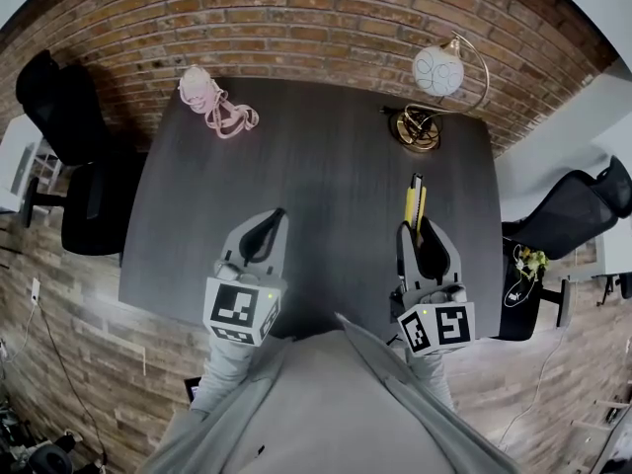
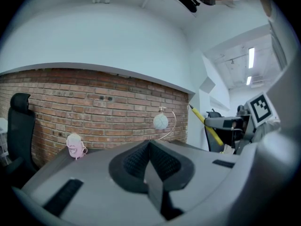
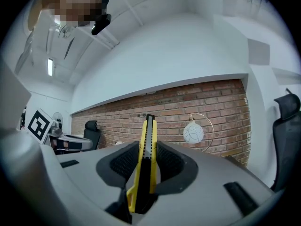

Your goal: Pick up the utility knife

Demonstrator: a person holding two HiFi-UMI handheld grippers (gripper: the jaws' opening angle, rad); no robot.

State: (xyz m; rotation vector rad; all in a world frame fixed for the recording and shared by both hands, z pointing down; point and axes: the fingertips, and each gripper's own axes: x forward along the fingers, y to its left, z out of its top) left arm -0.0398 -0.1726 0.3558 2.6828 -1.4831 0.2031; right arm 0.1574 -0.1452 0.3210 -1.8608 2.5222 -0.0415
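Note:
The utility knife [image 1: 413, 203] is yellow and black, and my right gripper [image 1: 418, 233] is shut on it, holding it in the air above the right side of the dark table [image 1: 316, 186]. In the right gripper view the knife [image 3: 146, 159] stands edge-on between the two pads, its tip pointing toward the brick wall. My left gripper [image 1: 265, 227] hovers over the table's near left part, shut with nothing in it; its jaws [image 2: 149, 160] meet in the left gripper view. That view also catches the knife [image 2: 207, 126] and the right gripper off to its right.
A globe lamp [image 1: 434, 82] on a brass stand sits at the table's far right corner. A pink corded object [image 1: 209, 97] lies at the far left. Black office chairs [image 1: 69, 156] stand left and right [image 1: 568, 215] of the table. A brick wall [image 1: 296, 18] lies beyond.

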